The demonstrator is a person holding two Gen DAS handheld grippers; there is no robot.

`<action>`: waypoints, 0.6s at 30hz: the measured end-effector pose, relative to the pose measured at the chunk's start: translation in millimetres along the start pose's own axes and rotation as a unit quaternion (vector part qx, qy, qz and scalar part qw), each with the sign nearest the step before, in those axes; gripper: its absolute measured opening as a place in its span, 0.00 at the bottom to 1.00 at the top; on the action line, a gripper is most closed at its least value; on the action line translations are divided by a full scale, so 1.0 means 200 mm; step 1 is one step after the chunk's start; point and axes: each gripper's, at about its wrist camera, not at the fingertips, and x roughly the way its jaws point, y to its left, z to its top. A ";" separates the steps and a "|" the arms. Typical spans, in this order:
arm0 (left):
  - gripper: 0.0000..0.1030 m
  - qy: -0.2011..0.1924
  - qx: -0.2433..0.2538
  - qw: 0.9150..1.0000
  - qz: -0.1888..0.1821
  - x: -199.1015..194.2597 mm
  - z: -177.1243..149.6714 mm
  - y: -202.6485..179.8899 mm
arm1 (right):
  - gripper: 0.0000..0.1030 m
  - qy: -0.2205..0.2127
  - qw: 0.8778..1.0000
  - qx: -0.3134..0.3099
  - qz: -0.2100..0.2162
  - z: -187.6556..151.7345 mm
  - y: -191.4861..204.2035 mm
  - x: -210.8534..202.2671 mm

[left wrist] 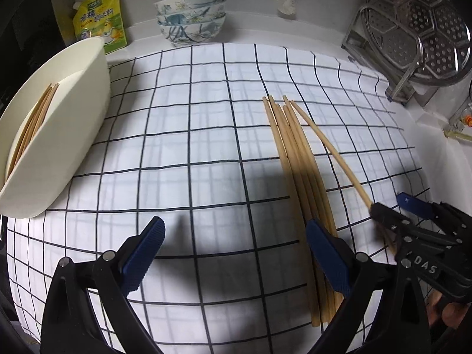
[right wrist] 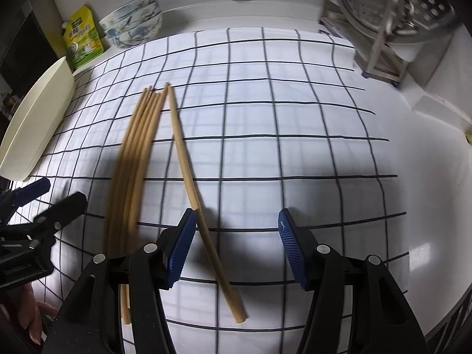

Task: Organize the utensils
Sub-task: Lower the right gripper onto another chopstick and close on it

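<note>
A bundle of several wooden chopsticks lies lengthwise on the checked cloth. One single chopstick splays off to its right. In the right wrist view that stick runs between the fingers of my right gripper, close beside the left pad, and the jaws stand wide apart without pressing on it. My left gripper hovers open over bare cloth, its right finger just over the bundle's near part. A white oval tray at the left holds more chopsticks.
Stacked patterned bowls and a yellow pouch stand at the back wall. A steel perforated steamer rack fills the back right corner. A white brush hangs on the wall. White counter borders the cloth on the right.
</note>
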 end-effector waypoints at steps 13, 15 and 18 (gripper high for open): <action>0.94 0.011 0.005 1.000 0.024 0.08 0.00 -0.03 | 0.54 -0.010 1.000 -0.024 0.011 0.04 0.06 0.02; 0.94 0.013 0.008 0.999 0.029 0.08 0.00 -0.05 | 0.54 -0.010 1.000 -0.024 0.011 0.05 0.05 0.02; 0.95 0.023 0.015 0.999 0.042 0.10 0.00 -0.06 | 0.54 -0.009 1.000 -0.024 0.012 0.06 0.05 0.03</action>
